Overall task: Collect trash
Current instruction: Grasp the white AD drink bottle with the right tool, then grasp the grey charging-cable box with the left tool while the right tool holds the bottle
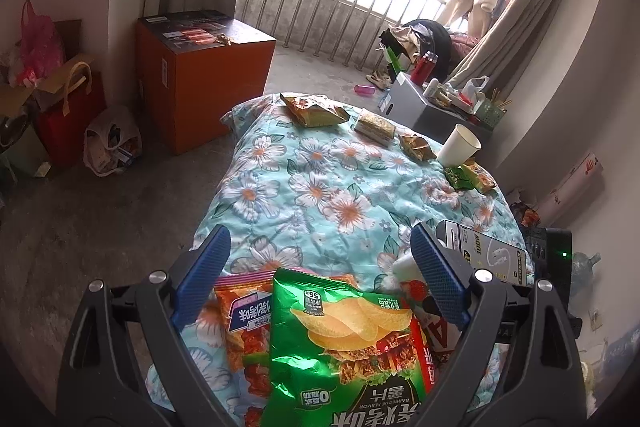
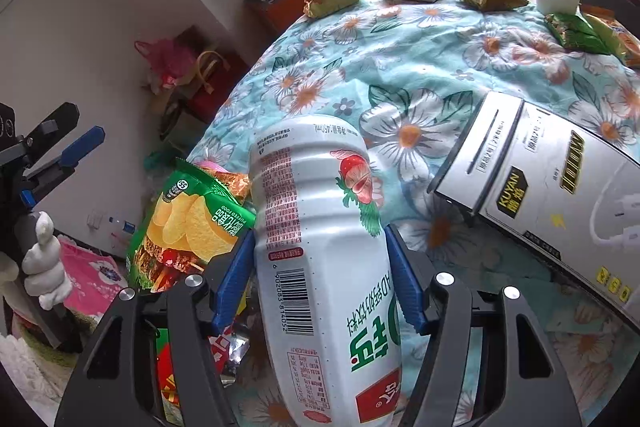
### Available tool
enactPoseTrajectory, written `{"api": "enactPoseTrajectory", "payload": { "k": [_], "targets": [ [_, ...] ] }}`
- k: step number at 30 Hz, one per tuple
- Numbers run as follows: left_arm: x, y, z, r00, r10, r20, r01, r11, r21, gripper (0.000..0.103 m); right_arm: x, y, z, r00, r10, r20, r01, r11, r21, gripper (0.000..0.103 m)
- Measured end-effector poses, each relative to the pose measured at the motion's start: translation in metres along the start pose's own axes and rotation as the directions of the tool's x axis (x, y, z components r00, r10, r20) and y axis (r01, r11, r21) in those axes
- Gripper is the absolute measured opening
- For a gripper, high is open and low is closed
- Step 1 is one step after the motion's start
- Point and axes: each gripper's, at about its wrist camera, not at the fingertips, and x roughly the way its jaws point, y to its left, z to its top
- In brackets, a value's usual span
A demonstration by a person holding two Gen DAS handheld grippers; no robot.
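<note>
**Now: bottle between my right fingers**

The white drink bottle (image 2: 320,247) lies on the floral quilt (image 2: 420,67). My right gripper (image 2: 318,267) pinches its rigid, slick waist; probably light. The left gripper (image 1: 320,267) gapes, empty, above the crinkly chip bag (image 1: 344,347).

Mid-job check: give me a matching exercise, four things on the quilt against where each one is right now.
Things:
1. white bottle
2. green chip bag
3. paper cup
4. grey box

Places:
A. far end of the quilt, standing on snack packets
B. between the right hand-held gripper's fingers
C. lying to the right of the bottle
D. under the open left hand-held gripper

Pairs: 1-B, 2-D, 3-A, 4-C
</note>
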Motion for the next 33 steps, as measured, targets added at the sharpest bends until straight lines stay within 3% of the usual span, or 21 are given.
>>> {"api": "enactPoseTrajectory", "payload": {
  "k": [6, 10, 12, 15, 18, 22, 26, 28, 30, 33],
  "targets": [
    [-0.003, -0.006, -0.003, 1.0, -0.007, -0.001, 0.007, 1.0, 0.011, 0.087, -0.066, -0.015, -0.031, 0.983, 0.017, 0.181, -0.034, 0.995, 0.094, 0.062],
    [-0.001, -0.02, -0.003, 0.999, -0.032, -0.008, 0.032, 0.999, 0.044, 0.087, -0.122, -0.03, -0.068, 0.94, -0.018, 0.341, -0.04, 0.986, 0.162, 0.062],
    [0.002, -0.032, -0.002, 0.998, -0.059, -0.021, 0.061, 0.996, 0.067, 0.087, -0.147, -0.045, -0.091, 0.905, -0.058, 0.421, -0.045, 0.972, 0.231, 0.062],
    [0.009, -0.066, 0.002, 0.991, -0.12, -0.053, 0.126, 0.983, 0.136, 0.087, -0.173, -0.076, -0.124, 0.861, -0.081, 0.503, -0.119, 0.928, 0.353, 0.062],
    [0.014, -0.111, 0.005, 0.982, -0.176, -0.076, 0.189, 0.951, 0.244, 0.087, -0.185, -0.105, -0.153, 0.831, -0.075, 0.552, -0.21, 0.875, 0.436, 0.062],
    [0.027, -0.172, 0.005, 0.96, -0.246, -0.135, 0.278, 0.897, 0.343, 0.087, -0.186, -0.148, -0.184, 0.793, -0.048, 0.608, -0.366, 0.76, 0.537, 0.062],
    [0.053, -0.234, -0.007, 0.934, -0.269, -0.234, 0.351, 0.808, 0.473, 0.087, -0.185, -0.179, -0.208, 0.758, -0.048, 0.65, -0.463, 0.663, 0.588, 0.062],
    [0.067, -0.255, -0.012, 0.908, -0.31, -0.281, 0.414, 0.759, 0.502, 0.087, -0.186, -0.189, -0.215, 0.743, -0.048, 0.667, -0.491, 0.639, 0.592, 0.062],
    [0.087, -0.273, -0.013, 0.865, -0.37, -0.339, 0.498, 0.719, 0.485, 0.087, -0.189, -0.195, -0.219, 0.735, -0.051, 0.676, -0.5, 0.633, 0.591, 0.062],
    [0.134, -0.293, -0.014, 0.799, -0.392, -0.455, 0.58, 0.7, 0.416, 0.087, -0.189, -0.198, -0.223, 0.732, -0.05, 0.679, -0.504, 0.632, 0.589, 0.062]
  ]
}}
